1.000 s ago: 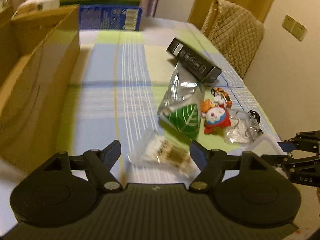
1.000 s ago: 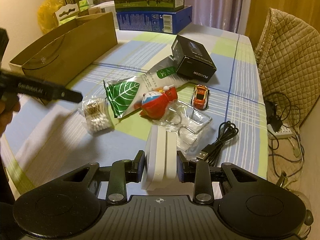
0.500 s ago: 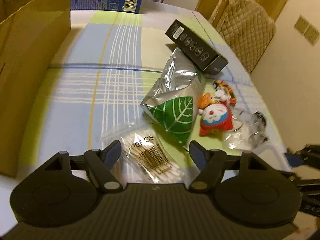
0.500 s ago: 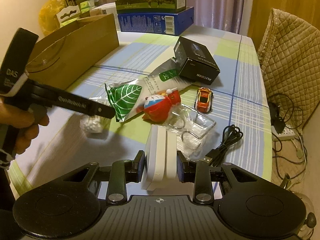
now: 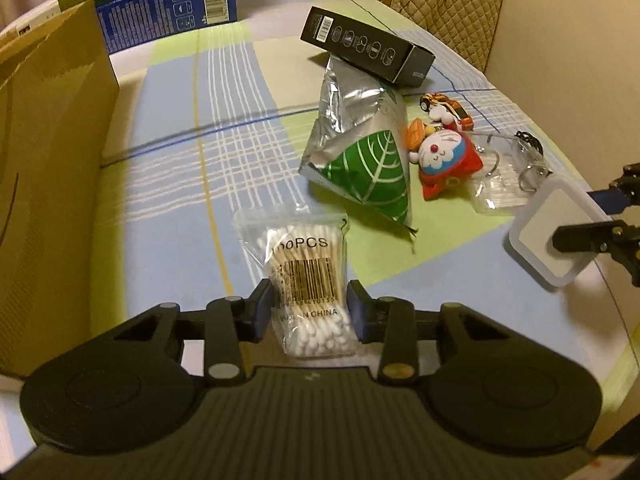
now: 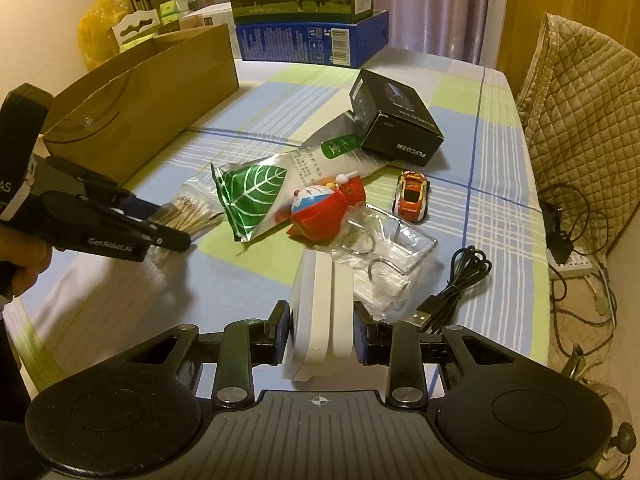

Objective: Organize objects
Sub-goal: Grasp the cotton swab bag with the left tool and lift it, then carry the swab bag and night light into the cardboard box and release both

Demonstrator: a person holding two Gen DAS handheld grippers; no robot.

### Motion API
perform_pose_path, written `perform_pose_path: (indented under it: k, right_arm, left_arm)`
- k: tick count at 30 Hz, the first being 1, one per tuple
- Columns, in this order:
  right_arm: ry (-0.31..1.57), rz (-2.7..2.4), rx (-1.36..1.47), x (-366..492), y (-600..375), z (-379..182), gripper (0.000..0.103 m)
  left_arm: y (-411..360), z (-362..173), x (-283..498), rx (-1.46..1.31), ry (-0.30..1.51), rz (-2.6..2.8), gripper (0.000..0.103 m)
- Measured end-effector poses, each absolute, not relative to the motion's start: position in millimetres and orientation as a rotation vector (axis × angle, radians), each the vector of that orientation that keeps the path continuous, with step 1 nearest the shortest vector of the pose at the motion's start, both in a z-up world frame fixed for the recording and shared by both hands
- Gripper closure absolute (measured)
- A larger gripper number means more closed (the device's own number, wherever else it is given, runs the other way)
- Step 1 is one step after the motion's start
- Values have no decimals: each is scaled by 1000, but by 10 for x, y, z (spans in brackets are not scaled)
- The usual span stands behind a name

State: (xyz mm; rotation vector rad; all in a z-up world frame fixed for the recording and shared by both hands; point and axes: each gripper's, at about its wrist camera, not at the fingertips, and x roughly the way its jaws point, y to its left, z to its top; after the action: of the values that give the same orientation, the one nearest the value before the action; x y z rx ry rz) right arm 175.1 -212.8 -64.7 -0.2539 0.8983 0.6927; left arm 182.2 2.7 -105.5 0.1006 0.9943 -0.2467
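My left gripper [image 5: 310, 306] is shut on a clear bag of cotton swabs [image 5: 306, 276], which lies on the checked tablecloth; it also shows in the right wrist view [image 6: 188, 210]. My right gripper [image 6: 320, 334] is shut on a white flat box [image 6: 320, 312], also seen in the left wrist view [image 5: 554, 232], held just above the table. Between them lie a silver pouch with a green leaf [image 5: 366, 152], a red Doraemon toy [image 5: 446, 160], a toy car [image 6: 412, 196], a black box [image 5: 368, 48] and a clear bag of hooks [image 6: 394, 256].
An open cardboard box [image 6: 140, 104] stands along the table's left side. Blue and green cartons [image 6: 312, 40] stand at the far end. A black USB cable [image 6: 460, 280] lies at the right. A quilted chair [image 6: 580, 100] stands beyond the table's right edge.
My left gripper moved down and forward over the cotton swab bag and closed on it. The right gripper stayed shut on the white box, nearly still.
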Motion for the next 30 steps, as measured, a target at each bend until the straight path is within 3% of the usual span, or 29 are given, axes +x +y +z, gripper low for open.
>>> perform_pose_path:
  k: [3,4,7,19,30]
  right_arm:
    - [906,685,-254,1741,-2113,-646,74]
    - [909,684,-256,1738,-2109,-643,74]
    - [909,667,-259,1729,-2118,-614,74]
    - [851,637,-285,1604,-2049,-221,74]
    - [735,711,-290,1418,-1539,435,74]
  left_arm:
    - [-16,-1072,1845,125,990,-260,70]
    - [-27,-1068,1846,132,989,-269,79]
    - [-46,-1009,1814,148,987,-279,84]
    - [8,-461,1550,108,922,-316,84]
    - [398,373,1328,70,799,-320,84]
